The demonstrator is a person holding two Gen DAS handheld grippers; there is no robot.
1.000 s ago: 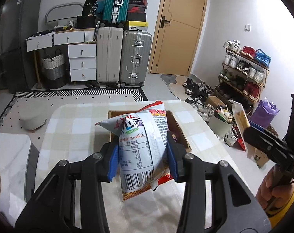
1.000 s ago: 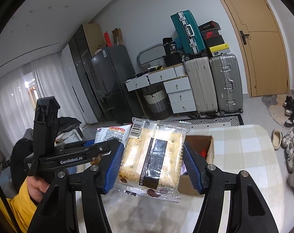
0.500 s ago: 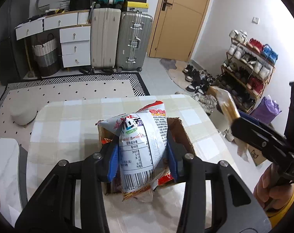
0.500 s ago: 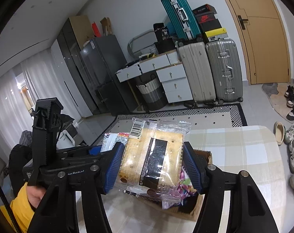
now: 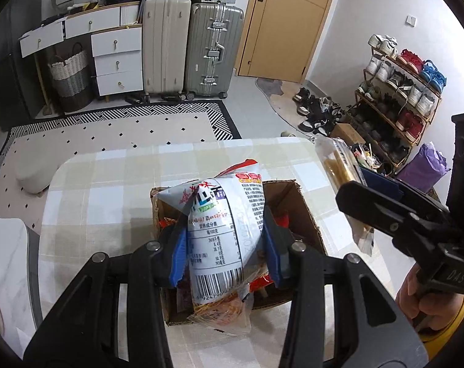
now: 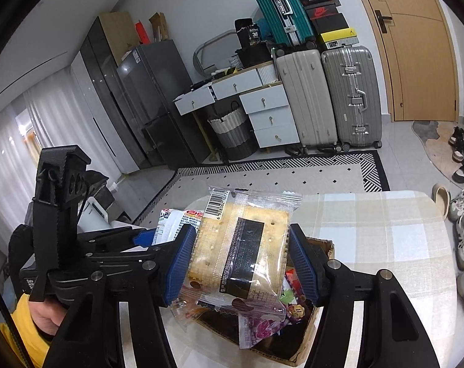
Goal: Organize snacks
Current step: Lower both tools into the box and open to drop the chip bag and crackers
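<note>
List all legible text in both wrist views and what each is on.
"36": black bag on the drawers.
"6 928362 10772": barcode on the cracker pack.
"DAS": right hand-held gripper.
Nike swoosh: shoebox.
Noodle bag: Chinese print and barcode digits, too small to read reliably.

My left gripper (image 5: 224, 251) points steeply down, its blue pads (image 5: 178, 254) pressed against both sides of what it holds. My right gripper (image 6: 242, 263) tilts down more gently, pads clamped the same way. A hand (image 5: 416, 291) in a yellow sleeve grips the right handle.
</note>
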